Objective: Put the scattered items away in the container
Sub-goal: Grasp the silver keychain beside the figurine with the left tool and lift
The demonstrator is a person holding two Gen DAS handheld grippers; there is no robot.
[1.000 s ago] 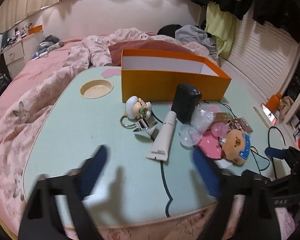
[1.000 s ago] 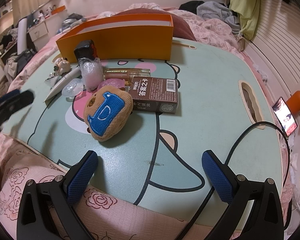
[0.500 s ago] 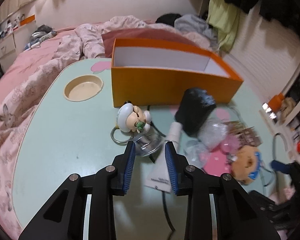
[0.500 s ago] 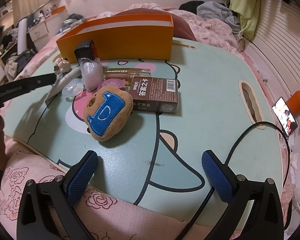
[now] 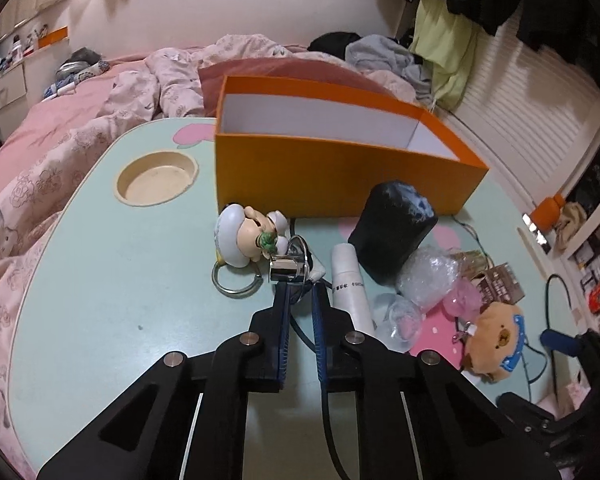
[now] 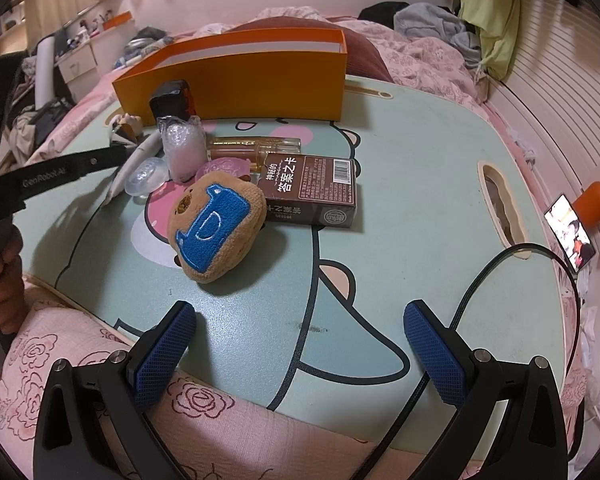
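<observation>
A bed (image 5: 60,120) with pink rose-print bedding carried the mint-green bench (image 5: 100,280). Behind the bed ran a padded pale headboard wall (image 5: 220,12). Beside it, clothes (image 5: 500,0) hung over white slatted panels (image 5: 520,92). A white drawer unit (image 5: 4,88) stood at its far corner.

Matt orange card box (image 5: 340,176), white inside. Glossy plastic figurine (image 5: 244,236) on a shiny metal ring (image 5: 234,286); smooth white tube (image 5: 350,288) — crinkly clear wrap (image 5: 428,276). Fuzzy cloth bear (image 6: 216,224) with stitched blue patch; printed brown carton (image 6: 312,192). Table (image 5: 100,280) — smooth, faintly speckled laminate.
</observation>
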